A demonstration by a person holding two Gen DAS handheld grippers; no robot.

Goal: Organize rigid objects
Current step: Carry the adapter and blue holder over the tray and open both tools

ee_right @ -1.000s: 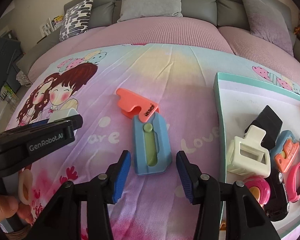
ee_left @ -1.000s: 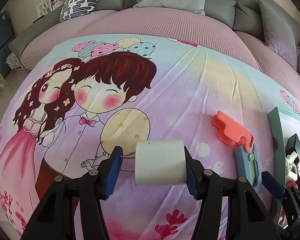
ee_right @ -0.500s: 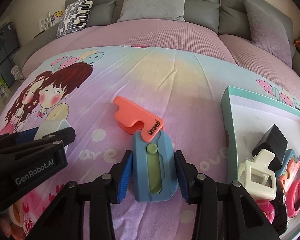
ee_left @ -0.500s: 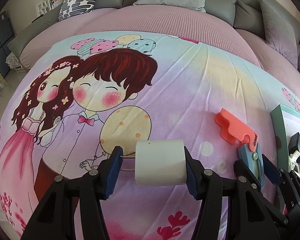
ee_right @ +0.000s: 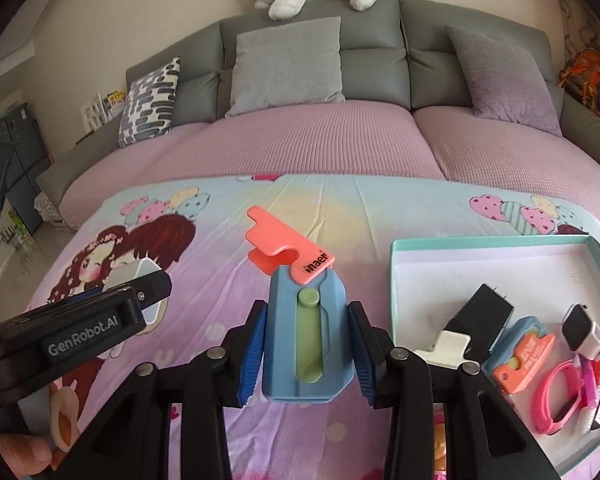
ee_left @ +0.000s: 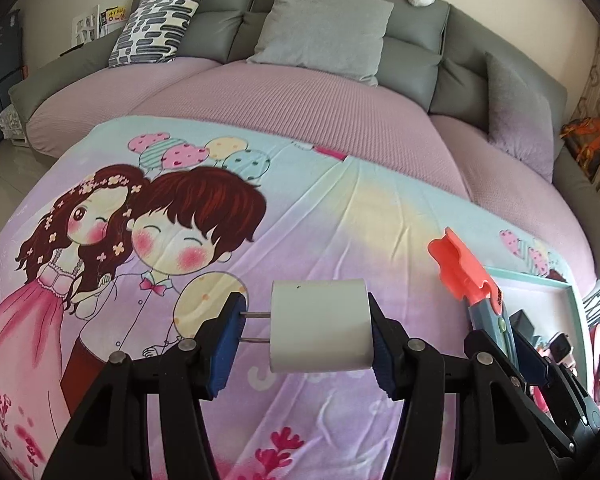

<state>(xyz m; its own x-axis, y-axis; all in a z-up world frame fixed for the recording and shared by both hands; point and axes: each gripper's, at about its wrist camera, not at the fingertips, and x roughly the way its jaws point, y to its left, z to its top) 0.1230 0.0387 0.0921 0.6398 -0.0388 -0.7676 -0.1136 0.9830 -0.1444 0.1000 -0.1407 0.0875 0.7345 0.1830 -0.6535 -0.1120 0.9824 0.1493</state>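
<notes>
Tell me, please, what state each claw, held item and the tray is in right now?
Left claw: shut on the white plug.
White plug: held, prongs pointing left.
Right claw: shut on the blue-and-orange cutter.
Blue-and-orange cutter: held above the blanket.
Tray: open, partly filled.

Left tool (ee_left: 304,338) clamped tight, held level, right tool (ee_right: 306,354) clamped too, just right of it, raised
</notes>
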